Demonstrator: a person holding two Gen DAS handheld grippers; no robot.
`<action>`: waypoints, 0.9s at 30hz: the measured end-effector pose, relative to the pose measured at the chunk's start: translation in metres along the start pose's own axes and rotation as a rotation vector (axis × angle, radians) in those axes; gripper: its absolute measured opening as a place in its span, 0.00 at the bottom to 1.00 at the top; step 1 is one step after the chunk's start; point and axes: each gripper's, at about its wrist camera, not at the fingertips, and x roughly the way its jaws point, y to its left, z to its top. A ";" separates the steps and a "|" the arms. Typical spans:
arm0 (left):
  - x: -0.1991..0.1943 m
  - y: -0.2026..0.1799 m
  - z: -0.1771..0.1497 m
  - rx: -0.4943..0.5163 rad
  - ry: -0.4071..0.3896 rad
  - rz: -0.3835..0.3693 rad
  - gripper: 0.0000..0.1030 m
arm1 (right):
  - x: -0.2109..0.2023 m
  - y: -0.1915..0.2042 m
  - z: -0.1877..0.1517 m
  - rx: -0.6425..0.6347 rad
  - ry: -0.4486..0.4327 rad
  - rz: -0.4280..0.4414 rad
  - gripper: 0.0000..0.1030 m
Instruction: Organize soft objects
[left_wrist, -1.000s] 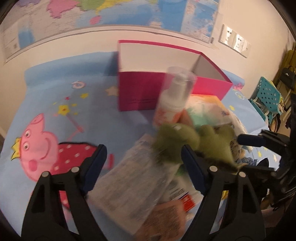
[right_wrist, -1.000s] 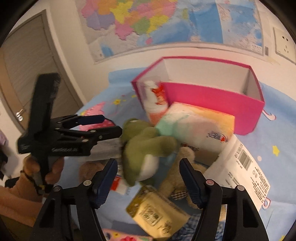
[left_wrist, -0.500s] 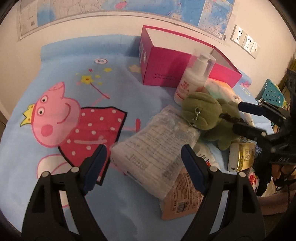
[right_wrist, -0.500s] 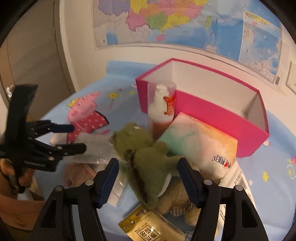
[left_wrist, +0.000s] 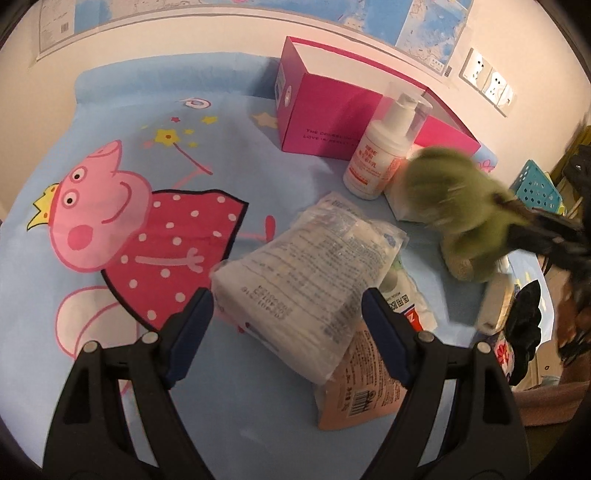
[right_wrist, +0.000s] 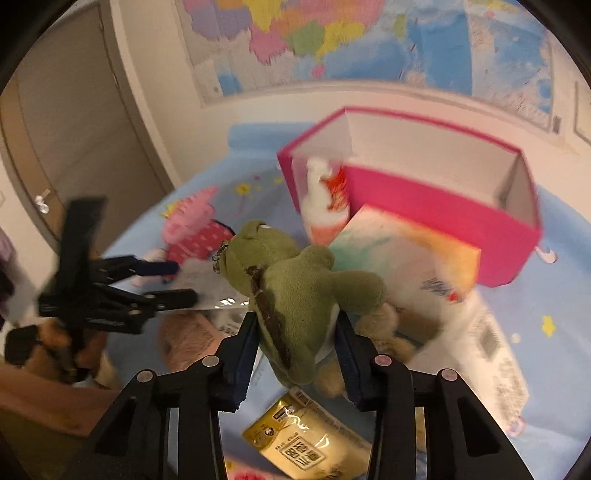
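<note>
The right gripper (right_wrist: 295, 339) has its fingers closed on the green plush frog (right_wrist: 295, 295), squeezing its lower body above the clutter on the bench. The left gripper (left_wrist: 286, 317) hangs with fingers spread, holding nothing, over a clear plastic packet (left_wrist: 310, 269). The grip sits low on the frog, so the heavier head may flop or slip free during a swing toward the pink box (right_wrist: 443, 206). The pump bottle (right_wrist: 325, 206) stands just in front of the box's near wall; a dangling limb could topple it. As far as the right view shows, the box holds nothing.
</note>
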 end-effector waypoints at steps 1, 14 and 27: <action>0.001 0.000 0.000 0.000 0.001 -0.001 0.81 | -0.012 -0.006 -0.002 0.003 0.002 0.006 0.40; 0.004 0.002 -0.005 -0.014 0.021 -0.015 0.81 | -0.040 -0.013 0.007 -0.058 0.011 -0.055 0.64; 0.000 0.013 -0.013 -0.060 0.045 -0.069 0.62 | 0.117 0.033 0.052 -0.073 0.296 0.157 0.64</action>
